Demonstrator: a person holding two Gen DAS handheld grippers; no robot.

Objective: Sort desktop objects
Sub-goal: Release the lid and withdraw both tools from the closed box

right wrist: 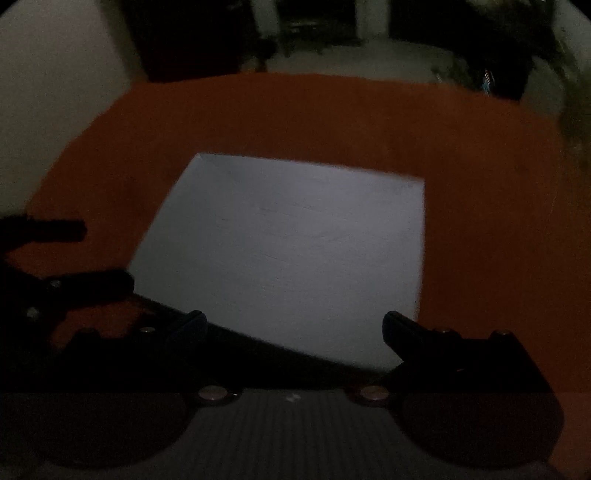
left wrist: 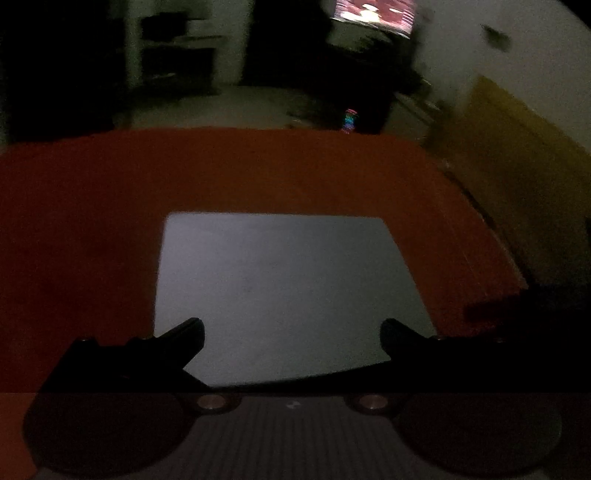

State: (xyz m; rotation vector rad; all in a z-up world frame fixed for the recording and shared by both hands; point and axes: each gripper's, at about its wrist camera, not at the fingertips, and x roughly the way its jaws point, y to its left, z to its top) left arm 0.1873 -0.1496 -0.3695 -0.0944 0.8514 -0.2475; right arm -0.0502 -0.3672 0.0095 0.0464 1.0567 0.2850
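Observation:
The scene is dim. A pale grey square mat (left wrist: 284,291) lies on an orange-red table (left wrist: 147,192). It also shows in the right wrist view (right wrist: 291,251) on the same table (right wrist: 480,221). No loose desktop objects show on the mat. My left gripper (left wrist: 291,336) is open and empty, held above the mat's near edge. My right gripper (right wrist: 293,328) is open and empty above the mat's near edge. The left gripper's black fingers (right wrist: 92,280) show at the left of the right wrist view.
Beyond the table's far edge is a dark room with shelving (left wrist: 177,51) and a lit screen (left wrist: 373,14). A yellow panel (left wrist: 517,155) stands along the right side. A small coloured object (left wrist: 349,121) glows past the far edge.

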